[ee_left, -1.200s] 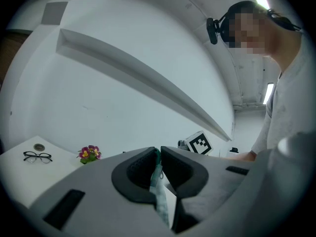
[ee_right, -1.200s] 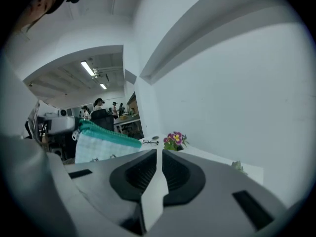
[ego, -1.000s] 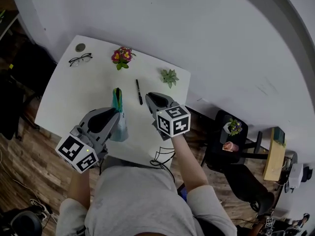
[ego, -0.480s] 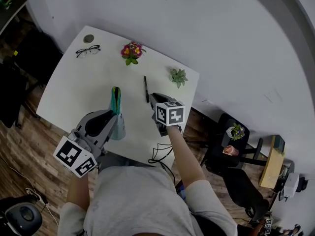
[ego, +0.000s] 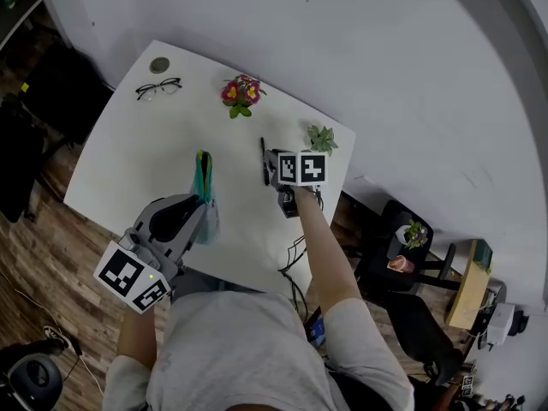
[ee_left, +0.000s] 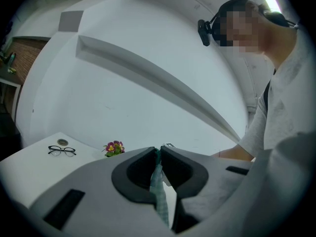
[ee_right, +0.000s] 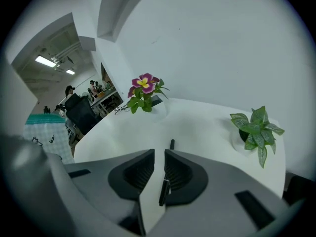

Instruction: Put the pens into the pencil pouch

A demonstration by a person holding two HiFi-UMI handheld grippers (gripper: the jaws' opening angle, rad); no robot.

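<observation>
Right of the teal fabric pouch [ego: 204, 181] pinched shut in the left gripper [ee_left: 159, 153], the slim black pen [ee_right: 164, 191] lies lengthwise between the right gripper's [ee_right: 159, 154] narrowly parted jaws, not yet clamped.

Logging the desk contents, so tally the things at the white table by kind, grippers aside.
Pen: 1
Pencil pouch: 1
Potted plants: 2, flowering and green
Glasses: 1
Round disc: 1
Total: 6
</observation>
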